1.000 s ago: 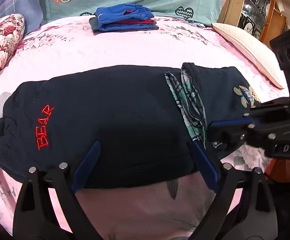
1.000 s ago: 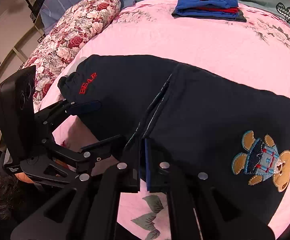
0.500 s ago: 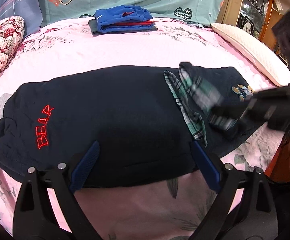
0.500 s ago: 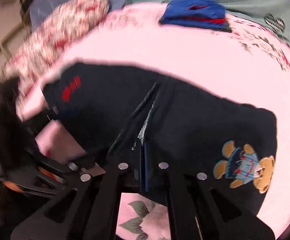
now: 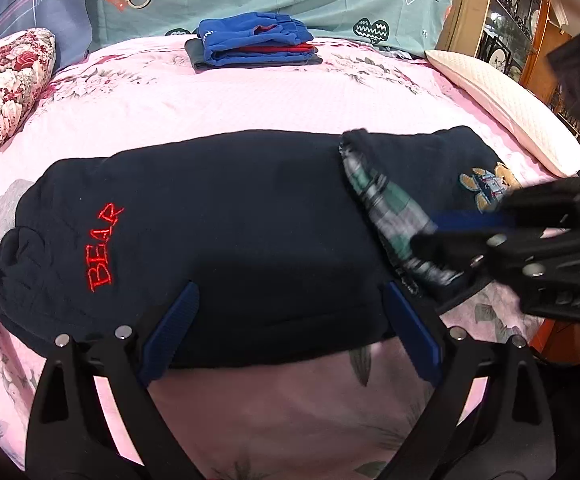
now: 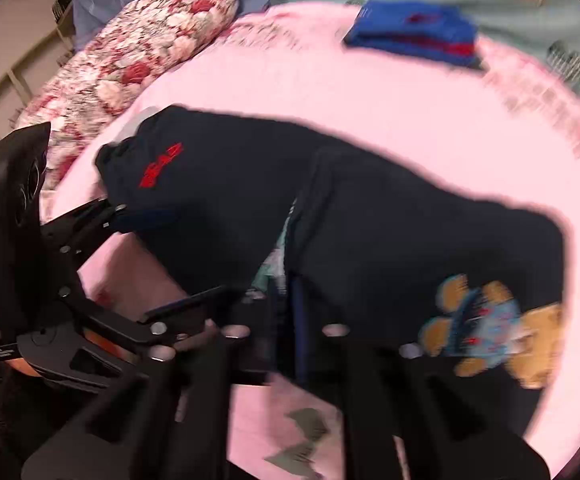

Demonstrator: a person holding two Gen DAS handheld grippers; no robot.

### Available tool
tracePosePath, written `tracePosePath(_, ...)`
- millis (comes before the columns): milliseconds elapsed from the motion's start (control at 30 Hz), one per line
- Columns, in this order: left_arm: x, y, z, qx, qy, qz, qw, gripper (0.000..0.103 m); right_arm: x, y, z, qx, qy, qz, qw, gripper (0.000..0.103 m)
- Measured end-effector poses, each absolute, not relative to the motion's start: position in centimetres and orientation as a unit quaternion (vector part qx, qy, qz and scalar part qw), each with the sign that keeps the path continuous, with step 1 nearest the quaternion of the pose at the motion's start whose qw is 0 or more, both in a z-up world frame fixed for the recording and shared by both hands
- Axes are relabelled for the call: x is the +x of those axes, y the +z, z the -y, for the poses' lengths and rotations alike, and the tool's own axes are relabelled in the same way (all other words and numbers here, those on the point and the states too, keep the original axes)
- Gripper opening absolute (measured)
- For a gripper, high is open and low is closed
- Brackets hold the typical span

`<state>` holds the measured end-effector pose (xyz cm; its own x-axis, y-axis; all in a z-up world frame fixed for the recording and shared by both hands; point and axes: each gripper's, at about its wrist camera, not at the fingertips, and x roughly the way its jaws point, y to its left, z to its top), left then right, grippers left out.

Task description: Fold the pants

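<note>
Dark navy pants (image 5: 226, 232) lie across the pink bed, with red "BEAR" lettering at the left and a bear patch (image 5: 489, 188) at the right. The right end is folded over, showing green plaid lining (image 5: 385, 208). My left gripper (image 5: 290, 320) is open at the pants' near edge, empty. My right gripper (image 5: 441, 236) is shut on the folded edge of the pants (image 6: 369, 240) by the plaid lining and appears blurred in both views (image 6: 290, 320).
A stack of folded blue and red clothes (image 5: 254, 40) sits at the back of the bed. A floral pillow (image 5: 2, 80) lies at the left, a white pillow (image 5: 501, 100) at the right. A wooden cabinet (image 5: 521, 20) stands beyond the bed's right edge.
My right gripper has shifted with the folded pants edge, lifting it and then coming back down near the front edge. My left gripper has stayed open in place.
</note>
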<state>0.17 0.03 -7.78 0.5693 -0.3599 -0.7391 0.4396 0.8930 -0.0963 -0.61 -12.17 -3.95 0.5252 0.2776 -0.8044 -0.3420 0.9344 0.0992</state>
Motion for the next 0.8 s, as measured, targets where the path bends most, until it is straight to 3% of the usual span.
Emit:
tracePosePath(133, 0.2, -7.8, -0.1, 0.046, -0.226, -0.405, 0.885, 0.095, -0.5, -3.7, 12.0, -0.059, 0.158, -0.454, 0.875, 0.044)
tracePosePath(367, 0.1, -7.8, -0.1, 0.051, -0.225, -0.407, 0.884, 0.095, 1.9, -6.2, 10.6, -0.077, 0.135, -0.493, 0.856, 0.045)
tracePosePath(500, 0.3, -7.6, -0.7, 0.044, -0.223, -0.406, 0.885, 0.095, 3.0, -5.6, 12.9, 0.003, 0.154, -0.499, 0.853, 0.017)
tracePosePath(600, 0.4, -7.6, -0.8, 0.043, -0.225, -0.404, 0.886, 0.095, 3.1, -4.1, 15.1, 0.070, 0.175, -0.476, 0.859, 0.013)
tracePosePath(700, 0.4, -7.5, -0.9, 0.043, -0.224, -0.403, 0.887, 0.095, 2.8, -2.2, 14.4, 0.064, 0.185, -0.451, 0.871, 0.013)
tracePosePath(800, 0.4, -7.5, -1.1, 0.042, -0.222, -0.403, 0.887, 0.095, 3.8, -3.7, 12.8, 0.044, 0.185, -0.486, 0.853, 0.014)
